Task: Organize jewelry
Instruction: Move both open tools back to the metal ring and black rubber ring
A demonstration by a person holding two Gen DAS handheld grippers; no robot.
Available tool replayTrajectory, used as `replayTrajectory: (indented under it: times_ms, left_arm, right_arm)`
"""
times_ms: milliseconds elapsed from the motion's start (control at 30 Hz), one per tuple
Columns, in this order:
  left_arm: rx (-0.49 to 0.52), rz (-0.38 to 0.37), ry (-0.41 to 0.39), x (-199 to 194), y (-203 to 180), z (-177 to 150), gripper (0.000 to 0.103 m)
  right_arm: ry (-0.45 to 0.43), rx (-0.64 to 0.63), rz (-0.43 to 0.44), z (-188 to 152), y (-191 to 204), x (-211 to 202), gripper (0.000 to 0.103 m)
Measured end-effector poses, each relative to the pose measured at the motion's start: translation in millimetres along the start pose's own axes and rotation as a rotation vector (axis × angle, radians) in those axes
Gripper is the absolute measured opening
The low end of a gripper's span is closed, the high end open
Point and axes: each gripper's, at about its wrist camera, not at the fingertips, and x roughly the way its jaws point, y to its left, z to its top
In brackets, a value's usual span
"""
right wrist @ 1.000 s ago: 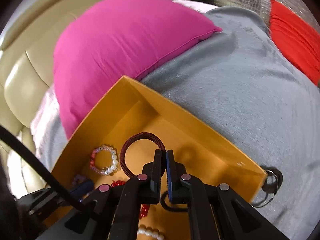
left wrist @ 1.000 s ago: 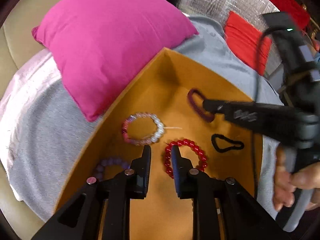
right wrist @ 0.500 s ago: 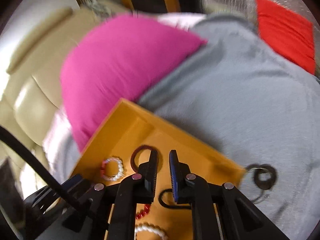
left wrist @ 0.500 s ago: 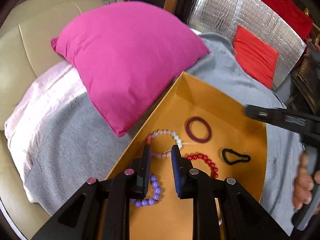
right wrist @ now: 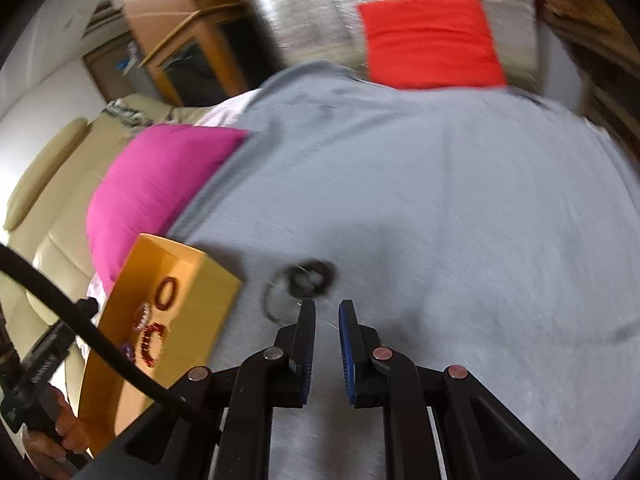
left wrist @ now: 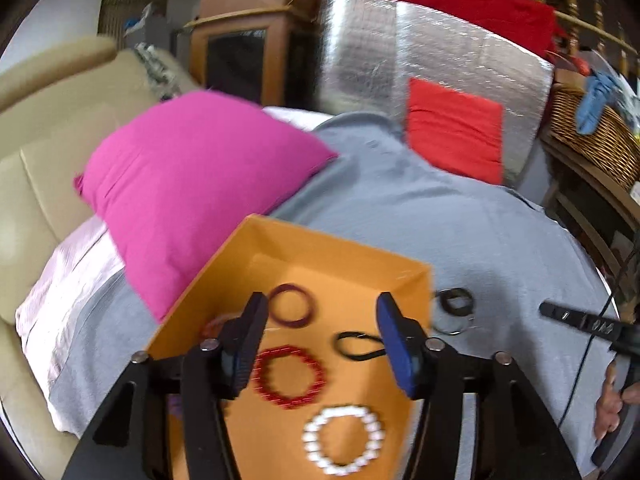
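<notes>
1. Left gripper point(left wrist: 320, 344): jaws have just been opening and now stand wide apart, nothing between the pads. It hangs above the orange box point(left wrist: 340, 252), touching none of the contents.
2. Right gripper point(right wrist: 326, 348): jaws parted by a narrow gap, nothing held, pads clear of the grey blanket point(right wrist: 440, 220) below. Frame is motion-blurred.
3. Box contents, left wrist view: maroon ring point(left wrist: 291, 305) near the far wall; red bead bracelet point(left wrist: 290, 376) in the middle; white bead bracelet point(left wrist: 342, 439) nearest the camera; black cord loop point(left wrist: 358, 346) towards the right wall. A pink-and-clear bracelet point(left wrist: 214, 325) is mostly hidden behind the left finger.
4. Box edges: upright walls on the far, left and right sides; the pink cushion point(left wrist: 192, 184) presses against the left wall. The right wall stands between the left gripper and the items outside.
5. Outside the box, just beside its right corner, a dark ring point(right wrist: 314, 276) and a thin wire hoop point(right wrist: 280, 300) lie on the blanket, overlapping; too blurred to tell more.
6. Relative to the right gripper: the dark ring lies just ahead of the fingertips, slightly to their left, not touching. Open blanket ahead and to the right; red cushion point(right wrist: 432, 40) well beyond.
</notes>
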Motion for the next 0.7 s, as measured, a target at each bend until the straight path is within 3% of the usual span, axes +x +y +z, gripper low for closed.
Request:
replayTrajectory:
  times_ms: [233, 533, 700]
  left_arm:
    - [0.064, -0.001, -0.046, -0.7, -54.1, -2.0, 0.066]
    - [0.160, -0.019, 0.011, 13.1, -111.0, -15.2, 0.066]
    - [0.174, -0.006, 0.046, 20.8, -118.8, -20.2, 0.067]
  right_arm:
    - [0.070, 0.096, -0.011, -10.2, -48.2, 6.6, 0.014]
    - [0.081, 0.108, -0.012, -19.7, -72.0, -2.6, 0.014]
    - [0.097, 0.083, 0.005, -20.3, -68.3, -1.6, 0.014]
